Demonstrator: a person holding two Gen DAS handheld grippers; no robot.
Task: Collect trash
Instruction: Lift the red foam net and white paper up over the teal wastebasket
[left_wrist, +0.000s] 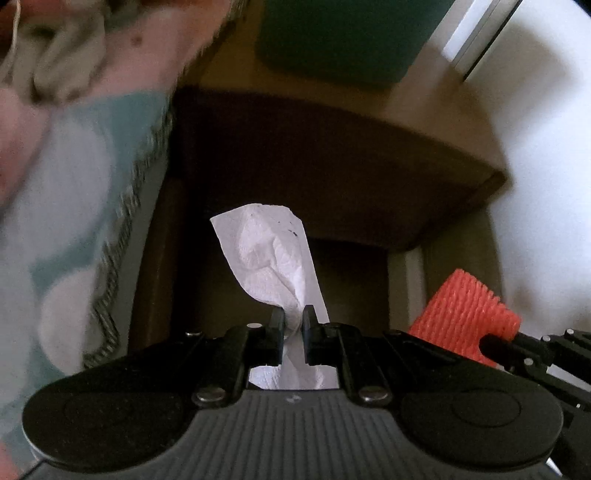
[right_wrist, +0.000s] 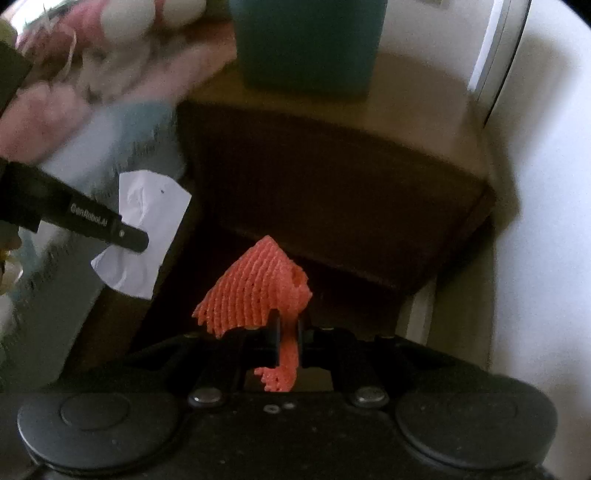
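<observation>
The left gripper (left_wrist: 293, 314) has its two black fingers pinched tight on a crumpled white paper tissue (left_wrist: 269, 251), which stands up out of the jaws and also trails back between them toward the camera. The right gripper (right_wrist: 287, 321) is likewise clamped narrow, holding a piece of orange-red ribbed foam netting (right_wrist: 258, 291); the netting fans out above the fingers and a strip hangs down behind them.

Both held pieces hang above a dark brown wooden table (left_wrist: 332, 158). In the left wrist view the netting (left_wrist: 465, 310) shows just right of the tissue, its lower edge cut off by the other gripper's black linkage. In the right wrist view the tissue (right_wrist: 147, 229) sits to the left of the table, partly covered by a black finger bearing white lettering.

Beyond the table's far edge stands a teal bin (right_wrist: 306, 40), its top cut off by the frame. Left of the table lies pale blue and pink patterned fabric (left_wrist: 74, 166), too blurred to make out; it may be bedding. Right of the table, a white wall (left_wrist: 546, 184) and a strip of tan floor (left_wrist: 461, 92) leave open room.
</observation>
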